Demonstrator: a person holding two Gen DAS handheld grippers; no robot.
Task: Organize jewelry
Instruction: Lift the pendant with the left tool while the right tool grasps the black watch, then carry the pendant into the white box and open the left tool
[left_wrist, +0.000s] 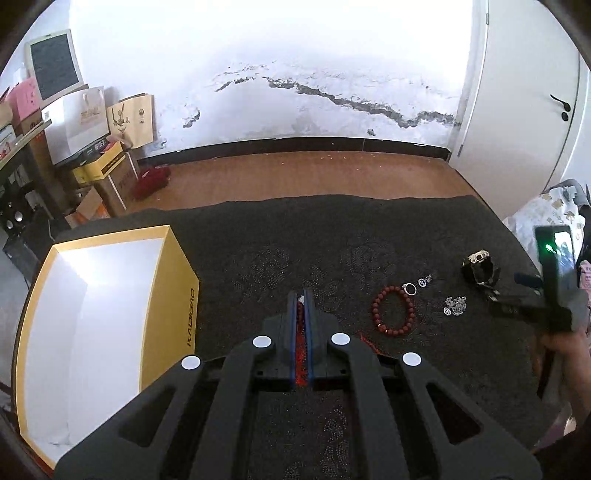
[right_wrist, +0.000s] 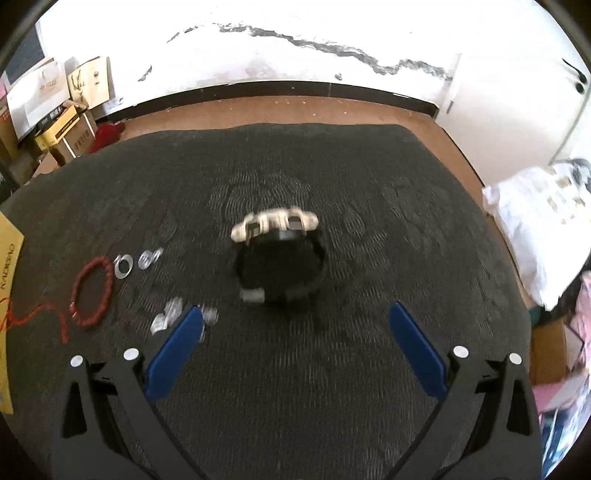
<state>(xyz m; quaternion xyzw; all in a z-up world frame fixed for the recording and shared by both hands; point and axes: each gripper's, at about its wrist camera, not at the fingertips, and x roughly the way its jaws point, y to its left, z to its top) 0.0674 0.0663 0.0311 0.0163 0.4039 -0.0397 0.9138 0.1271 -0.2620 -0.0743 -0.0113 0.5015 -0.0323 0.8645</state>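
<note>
Two views, left wrist first. My left hand-held gripper (left_wrist: 303, 295) is clamped shut on a red beaded string (left_wrist: 301, 332), which runs down the slot between the blue pads; a loose red end trails out to the right over the bench (left_wrist: 258, 236), which is covered in dark patterned cloth. I judge I am holding it clear of the cloth so it can go into the box (left_wrist: 110, 314) just to the left, whose white inside looks bare as far as I can see. The box's yellow side carries printed letters that read roughly "KADIGAO"; I am not sure of every letter. To the right lie the things not yet sorted: a red bracelet (left_wrist: 393, 310), a ring (left_wrist: 409, 288) touching it, small silver pieces (left_wrist: 424, 280) beside that, a silver chain (left_wrist: 456, 306) in a heap, and a watch (left_wrist: 480, 267) further right. My right hand-held gripper (left_wrist: 517, 295) is at the frame's edge, near the watch.

From the right wrist, my right hand-held gripper (right_wrist: 295, 317) stands wide open with nothing between its blue pads. The watch (right_wrist: 280, 254) sits dead ahead, standing on its closed black strap with the pale case on top, so I judge it is my next pick. The chain (right_wrist: 173, 314) lies just beside the left pad, and the bracelet (right_wrist: 92, 291) further left. The picture is blurred.
</note>
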